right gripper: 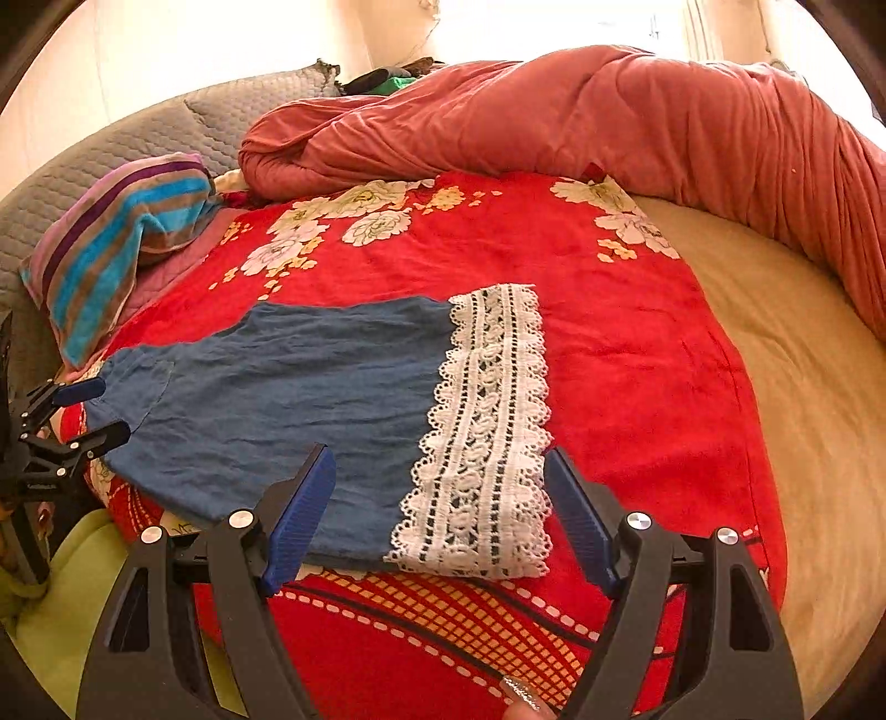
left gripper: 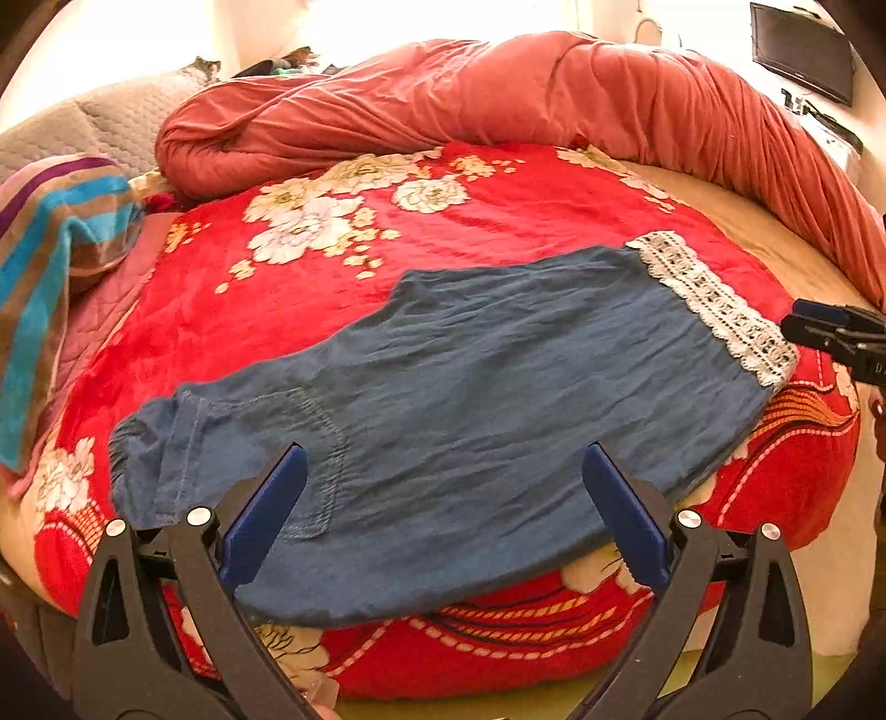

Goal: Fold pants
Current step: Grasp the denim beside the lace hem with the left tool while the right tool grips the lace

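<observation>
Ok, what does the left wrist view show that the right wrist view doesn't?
Only the left wrist view shows the stitched pocket near the waist end of the blue pants, and a dark screen on the wall at upper right. Only the right wrist view shows the lace hem up close, lying flat between the open right claw. Both show the pants spread on the red floral blanket, the striped towel, the rolled salmon duvet, and both claws open, gripping nothing.

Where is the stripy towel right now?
The striped towel lies at the far left of the bed in both views, left of the blue pants and beside the rolled pink duvet.
</observation>
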Available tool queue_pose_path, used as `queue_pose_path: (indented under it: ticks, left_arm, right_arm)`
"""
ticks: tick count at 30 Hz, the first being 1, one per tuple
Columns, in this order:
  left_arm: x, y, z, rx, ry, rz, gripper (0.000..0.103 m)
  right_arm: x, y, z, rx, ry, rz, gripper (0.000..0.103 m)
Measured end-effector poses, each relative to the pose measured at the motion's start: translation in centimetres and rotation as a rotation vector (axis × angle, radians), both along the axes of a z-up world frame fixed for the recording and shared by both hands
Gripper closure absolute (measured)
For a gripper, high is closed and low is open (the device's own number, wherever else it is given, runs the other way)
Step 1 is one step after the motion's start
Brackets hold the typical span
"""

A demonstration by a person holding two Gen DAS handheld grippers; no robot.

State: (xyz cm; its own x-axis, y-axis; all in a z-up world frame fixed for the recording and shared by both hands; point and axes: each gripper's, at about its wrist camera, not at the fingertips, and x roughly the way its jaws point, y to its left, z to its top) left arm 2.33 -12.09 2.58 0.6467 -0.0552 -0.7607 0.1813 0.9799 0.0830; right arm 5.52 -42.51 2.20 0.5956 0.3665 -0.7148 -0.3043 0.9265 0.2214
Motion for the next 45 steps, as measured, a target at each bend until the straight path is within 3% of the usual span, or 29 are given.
queue_pose_path:
  ticks: [5, 24, 35, 38, 40, 45]
  left_arm:
    - [1.5, -2.3, -0.2, -0.016, 0.029, -0.051, 0.010]
    - [10.4, -9.6, -0.8, 0.040, 0.077, -0.199, 0.010]
    - [17.2, -12.8, -4.4, -0.013, 0.170, -0.241, 0.010]
    - [18.4, -14.0, -4.8, 0.000, 0.176, -0.278, 0.010]
    - [19.3, -14.9, -5.2, 0.024, 0.180, -0.307, 0.011]
    - [21.2, -16.8, -7.4, 0.061, 0.266, -0.415, 0.012]
  right_arm:
    - [-0.1, -0.5, -0.7, 0.018, 0.024, -0.002, 0.027]
    - [0.8, -2.6, -4.4, 0.147, 0.130, -0.024, 0.026]
    - [1.5, -3.0, -5.2, 0.234, 0.128, -0.004, 0.026]
    - [1.9, -3.0, -5.3, 0.250, 0.130, -0.004, 0.034]
    - [2.2, -2.9, -5.4, 0.265, 0.133, 0.003, 0.035]
    - [3.0, -2.4, -5.6, 0.294, 0.147, 0.028, 0.040]
